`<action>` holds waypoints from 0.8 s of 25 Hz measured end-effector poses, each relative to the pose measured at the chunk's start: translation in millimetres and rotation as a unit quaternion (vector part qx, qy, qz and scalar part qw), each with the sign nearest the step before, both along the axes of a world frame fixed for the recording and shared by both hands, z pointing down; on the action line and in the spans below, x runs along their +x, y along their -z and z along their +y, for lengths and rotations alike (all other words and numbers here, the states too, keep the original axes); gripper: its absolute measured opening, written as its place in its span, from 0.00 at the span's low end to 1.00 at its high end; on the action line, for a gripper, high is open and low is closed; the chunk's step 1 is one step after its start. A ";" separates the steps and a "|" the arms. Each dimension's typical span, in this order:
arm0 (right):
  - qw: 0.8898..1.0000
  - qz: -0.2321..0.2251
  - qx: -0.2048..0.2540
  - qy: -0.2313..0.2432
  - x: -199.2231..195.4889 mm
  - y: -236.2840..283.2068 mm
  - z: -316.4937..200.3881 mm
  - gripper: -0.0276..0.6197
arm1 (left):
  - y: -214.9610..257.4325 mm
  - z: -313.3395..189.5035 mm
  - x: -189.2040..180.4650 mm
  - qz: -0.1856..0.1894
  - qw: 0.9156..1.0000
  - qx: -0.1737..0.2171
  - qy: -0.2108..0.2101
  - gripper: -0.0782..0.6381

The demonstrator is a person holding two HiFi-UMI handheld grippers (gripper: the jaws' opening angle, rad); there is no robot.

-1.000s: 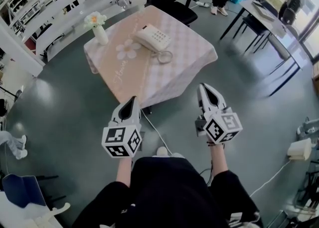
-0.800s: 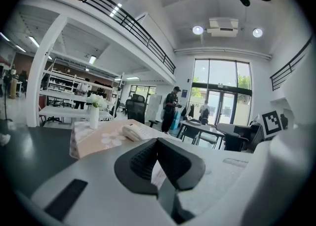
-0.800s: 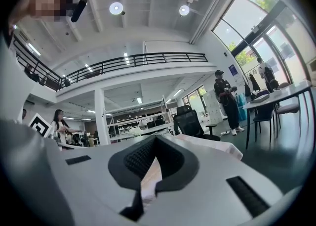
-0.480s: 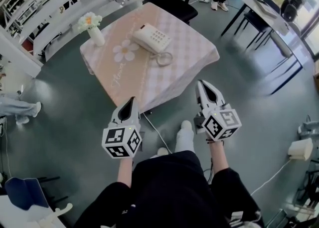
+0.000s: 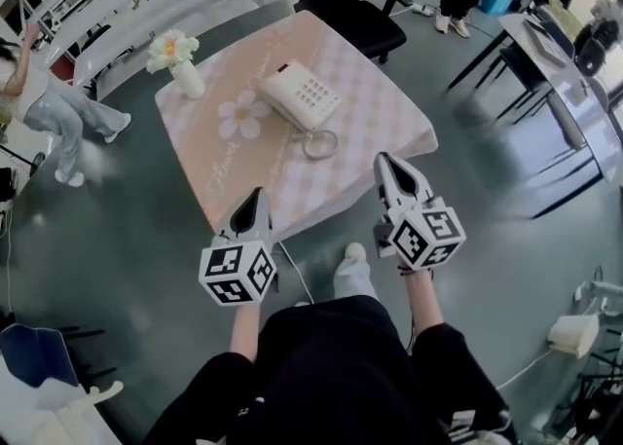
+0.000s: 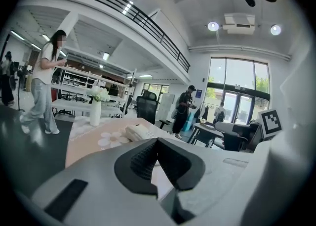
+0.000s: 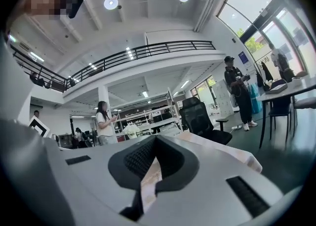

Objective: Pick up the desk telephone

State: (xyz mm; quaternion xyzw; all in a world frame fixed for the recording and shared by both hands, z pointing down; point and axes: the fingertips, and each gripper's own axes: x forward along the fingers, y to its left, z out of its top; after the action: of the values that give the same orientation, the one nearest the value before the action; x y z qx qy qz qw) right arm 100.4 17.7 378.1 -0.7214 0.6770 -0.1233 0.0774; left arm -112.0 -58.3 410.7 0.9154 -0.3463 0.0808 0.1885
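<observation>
Head view showed the square desk under its pink checked cloth [image 5: 384, 127] nearer than a second before: the person had walked up to it. The cream push-button desk telephone [image 5: 300, 97] lay untouched at its middle. The left gripper [image 5: 256, 196] and right gripper [image 5: 384, 159] were short of it, their fingers together and empty, so the reach was still ahead
</observation>
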 end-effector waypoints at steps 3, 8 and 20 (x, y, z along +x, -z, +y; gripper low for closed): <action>1.000 -0.002 -0.004 0.025 20.3 0.4 -21.0 0.03 | -0.2 -8.5 22.2 -0.002 1.000 -0.005 0.020 0.11; 0.997 -0.006 -0.015 0.070 43.6 -6.3 -57.5 0.03 | -4.4 -26.1 51.9 -0.005 0.999 -0.016 0.051 0.11; 0.988 -0.019 -0.045 0.149 86.0 -35.2 -108.2 0.03 | -15.4 -45.4 94.9 -0.003 0.991 -0.033 0.130 0.11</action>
State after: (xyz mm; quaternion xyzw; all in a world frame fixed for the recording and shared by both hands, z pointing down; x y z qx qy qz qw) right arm 186.4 -90.6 413.2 -0.6124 0.7694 -0.1774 0.0380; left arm -17.1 -103.7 426.1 0.8554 -0.4604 0.0701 0.2267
